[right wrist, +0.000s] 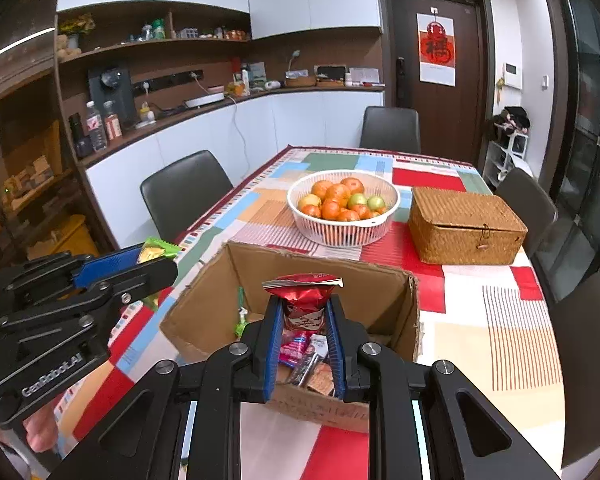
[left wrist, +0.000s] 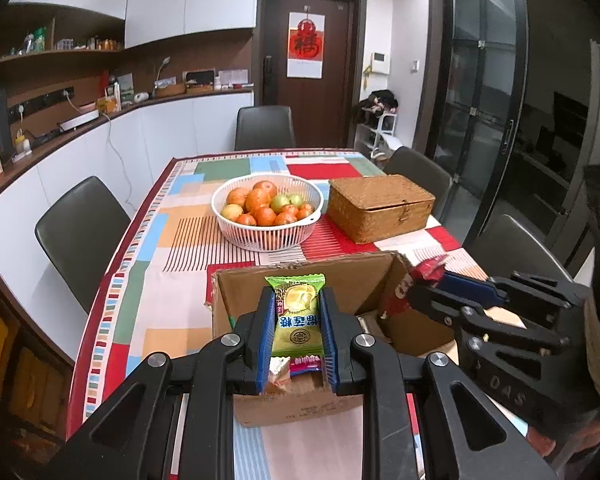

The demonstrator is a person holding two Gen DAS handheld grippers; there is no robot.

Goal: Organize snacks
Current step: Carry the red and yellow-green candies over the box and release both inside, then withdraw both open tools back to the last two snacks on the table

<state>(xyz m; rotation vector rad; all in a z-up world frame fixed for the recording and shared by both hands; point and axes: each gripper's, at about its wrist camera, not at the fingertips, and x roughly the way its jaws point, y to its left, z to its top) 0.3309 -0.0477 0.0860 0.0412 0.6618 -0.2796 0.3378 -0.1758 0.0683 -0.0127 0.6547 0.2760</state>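
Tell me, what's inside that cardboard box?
The cardboard box holds loose wrapped snacks on its floor, pink, dark and orange packets. The hand-held grippers and near wall hide the rest.

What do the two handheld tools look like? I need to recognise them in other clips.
Both the left tool and the right tool are black, angular linkage frames with silver pivot bolts and ribbed blue finger pads. White lettering marks the left tool's body, seen from the right wrist.

Your right gripper [right wrist: 304,312] is clamped on a red snack packet [right wrist: 305,295], above an open cardboard box [right wrist: 292,280] with more wrapped snacks [right wrist: 302,356] inside. At left, your left gripper [right wrist: 156,262] pinches a green packet [right wrist: 156,249]. Behind the box: white fruit basket [right wrist: 343,204], closed wicker box [right wrist: 466,226] on the patchwork tablecloth [right wrist: 500,320].
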